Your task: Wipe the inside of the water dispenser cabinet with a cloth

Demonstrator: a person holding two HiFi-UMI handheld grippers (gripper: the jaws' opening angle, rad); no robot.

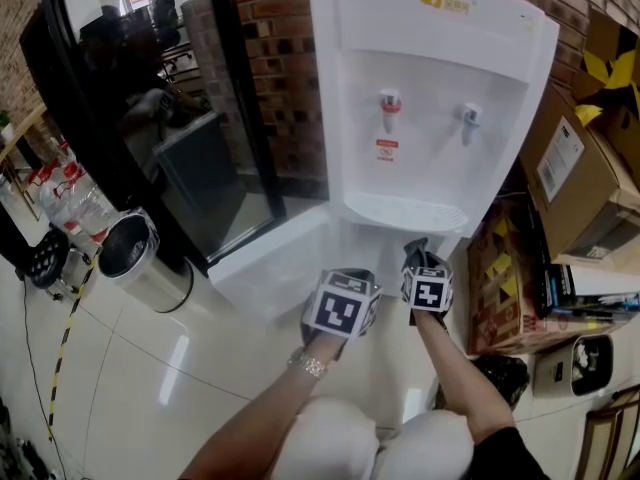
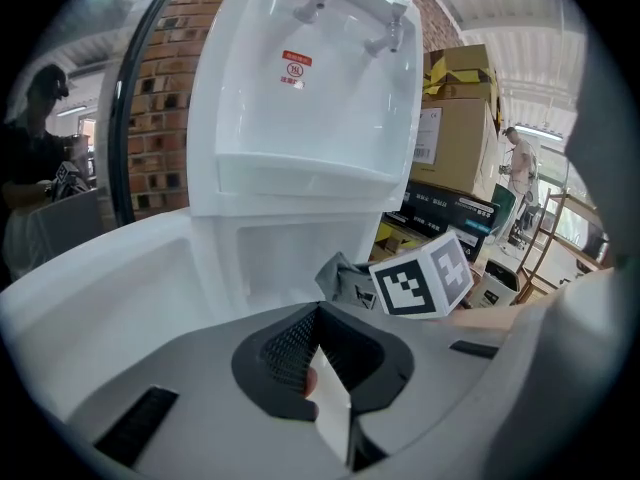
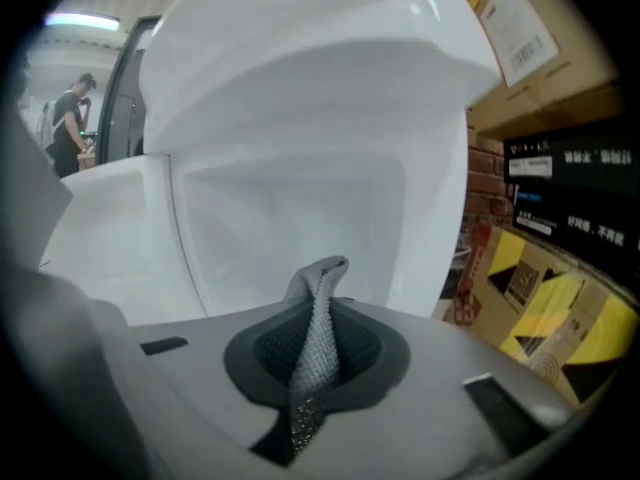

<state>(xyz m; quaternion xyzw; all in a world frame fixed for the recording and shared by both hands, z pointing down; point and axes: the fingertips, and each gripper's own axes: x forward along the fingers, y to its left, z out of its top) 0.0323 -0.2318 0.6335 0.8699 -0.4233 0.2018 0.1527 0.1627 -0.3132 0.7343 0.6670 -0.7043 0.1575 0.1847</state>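
The cabinet [image 1: 372, 251] sits at the foot of the white water dispenser [image 1: 430, 98], under the drip tray [image 1: 405, 211]. Its door [image 1: 262, 260] is swung wide to our left. From the right gripper view we look straight into it [image 3: 290, 223]: bare white walls and nothing stored inside that we can see.

The cloth [image 3: 318, 343], a grey knit strip, is pinched between the jaws of our right gripper [image 3: 318, 313], and its free end pokes up past the tips towards the opening. Our left gripper [image 2: 318, 320] hangs just beside the right one, in front of the opening. Its jaws meet at the tips and hold nothing that we can make out.

We judge that the wipe itself is not yet begun, since the cloth is near the opening but apart from any wall. The next move calls for carrying the cloth in and pressing it flat against a wall.

Further out, a steel bin [image 1: 140, 258] stands to our left, its contents too dark to tell. Cardboard boxes [image 1: 570, 168] are stacked to our right.
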